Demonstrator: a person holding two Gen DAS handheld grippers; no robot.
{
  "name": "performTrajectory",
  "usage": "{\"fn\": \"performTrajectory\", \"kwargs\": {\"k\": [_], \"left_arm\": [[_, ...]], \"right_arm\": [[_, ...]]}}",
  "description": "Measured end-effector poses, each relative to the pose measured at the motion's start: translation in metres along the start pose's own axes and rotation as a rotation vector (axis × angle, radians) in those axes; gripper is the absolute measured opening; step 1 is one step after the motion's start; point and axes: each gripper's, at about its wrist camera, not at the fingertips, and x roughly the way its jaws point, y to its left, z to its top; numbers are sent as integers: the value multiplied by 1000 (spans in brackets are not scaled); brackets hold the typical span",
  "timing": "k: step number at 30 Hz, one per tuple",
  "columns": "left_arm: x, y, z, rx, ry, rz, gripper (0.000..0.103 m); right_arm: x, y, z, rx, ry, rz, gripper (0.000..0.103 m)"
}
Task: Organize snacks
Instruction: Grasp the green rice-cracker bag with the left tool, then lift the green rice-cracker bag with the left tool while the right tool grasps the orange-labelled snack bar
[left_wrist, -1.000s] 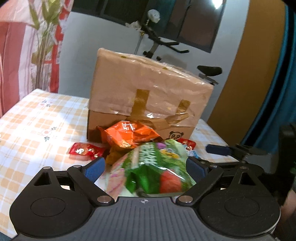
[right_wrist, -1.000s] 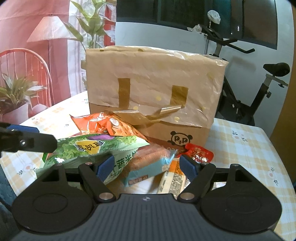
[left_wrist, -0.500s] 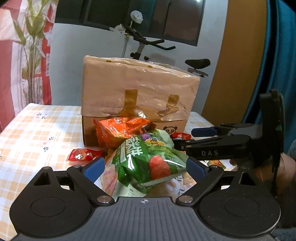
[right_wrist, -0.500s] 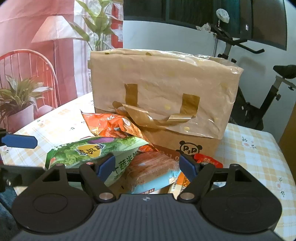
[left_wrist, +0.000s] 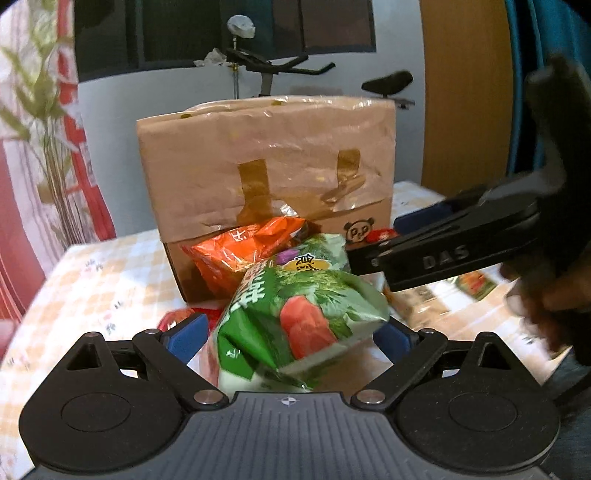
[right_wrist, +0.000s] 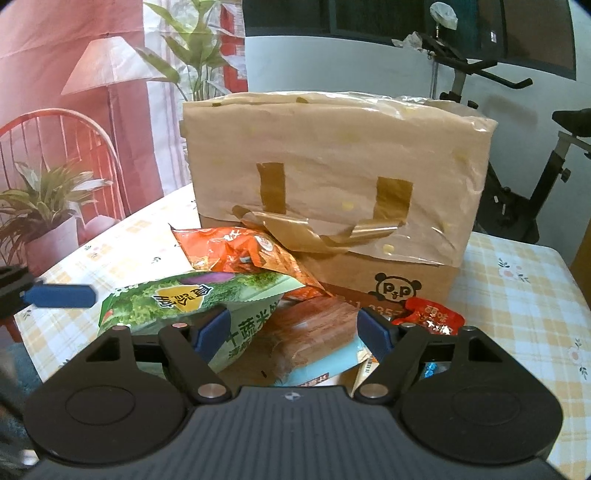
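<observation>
The left tongs (left_wrist: 290, 332) reach toward a pile of snacks on the bench (left_wrist: 92, 288), which wears a checked yellow and white cloth. A green snack bag (left_wrist: 295, 314) with a red picture on it lies between their blue pads (left_wrist: 184, 332), puffed and tilted; the pads stand at its sides, and whether they press on it I cannot tell, since the bag hides where they meet it. In the right wrist view the same green bag (right_wrist: 192, 299) shows its printed top, with one blue tip of the left tongs (right_wrist: 59, 295) just beside its left edge.

The right tongs (right_wrist: 293, 328) are spread wide and released. Between their pads (right_wrist: 373, 332) lies a pale blue packet with a brown picture (right_wrist: 317, 332); the left pad overlaps the edge of the green bag, and neither pad visibly presses on anything. In the left wrist view the right tongs (left_wrist: 373, 251) come in from the right, with a hand (left_wrist: 546, 295) blurred behind them.

Behind the pile stands a brown cardboard box (right_wrist: 332, 177) covered in paper and strips of tape, a panda mark printed low on its front. An orange snack bag (right_wrist: 251, 251) leans against the box, touching it, partly over the green bag. A small red packet (right_wrist: 432, 317) lies at the foot of the box on the right, near the panda mark. An exercise bike (right_wrist: 517, 177) stands behind the bench.
</observation>
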Motion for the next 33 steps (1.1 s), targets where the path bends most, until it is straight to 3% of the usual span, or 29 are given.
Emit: {"fn": "performTrajectory", "kwargs": {"k": [10,14,19,24,29,33], "left_arm": [[36,-2,-2,44,35,45,95],[31,-4,-4,48,6,49,77],[3,12,-5,-107,-56,7,75],[-29,25,-4,-192,-160,4,74],[-46,33,-5,-258,-216,68,74],[-51,39,-6,-295,-232,135,74]], "right_arm": [[1,0,0,0,-12,19,78],[-1,-5,-4,19,-14,25,77],[-15,-16,-14,92,-37,10,77],[-31,-41,-38,214,-49,-58,77],[-30,-54,-61,264,2,-115,74],[-28,-44,-68,215,21,-107,74]]}}
